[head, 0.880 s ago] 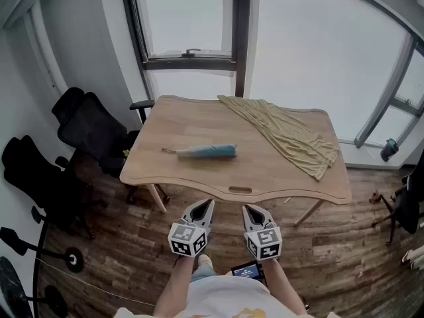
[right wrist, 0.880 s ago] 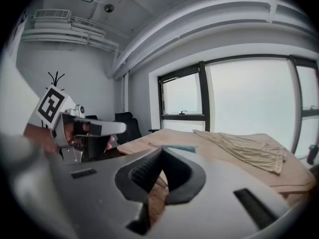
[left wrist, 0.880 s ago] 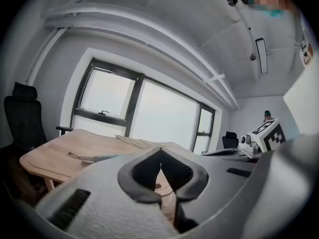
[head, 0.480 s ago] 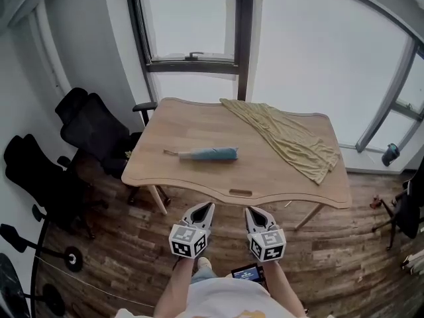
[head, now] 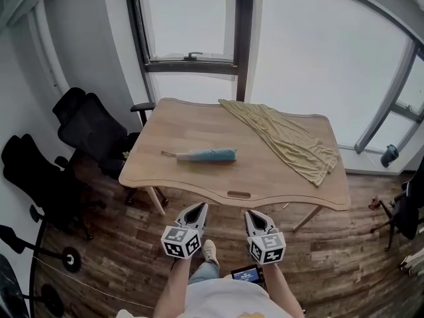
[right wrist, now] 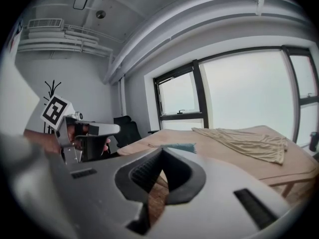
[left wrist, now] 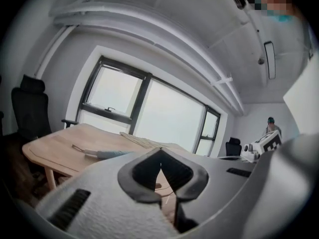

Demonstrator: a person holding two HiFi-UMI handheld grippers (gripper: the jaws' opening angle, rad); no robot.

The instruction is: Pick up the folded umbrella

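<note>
The folded light-blue umbrella (head: 202, 155) lies flat on the wooden table (head: 265, 177), left of its middle, with its thin handle end pointing left. In the left gripper view the umbrella (left wrist: 107, 154) shows just above the jaws; in the right gripper view its tip (right wrist: 180, 146) peeks over them. My left gripper (head: 200, 208) and right gripper (head: 252, 215) hang side by side in front of the table's near edge, well short of the umbrella. Both are shut with nothing in them, tips touching.
A crumpled beige cloth (head: 285, 136) drapes across the table's back right. Black office chairs (head: 89, 128) stand at the left of the table, another (head: 26, 174) nearer the wall. A large window (head: 192, 18) lies behind. The floor is wood planks.
Both grippers have sunk slightly lower in the head view, the left one also drifting a little to the left. The umbrella has not moved.
</note>
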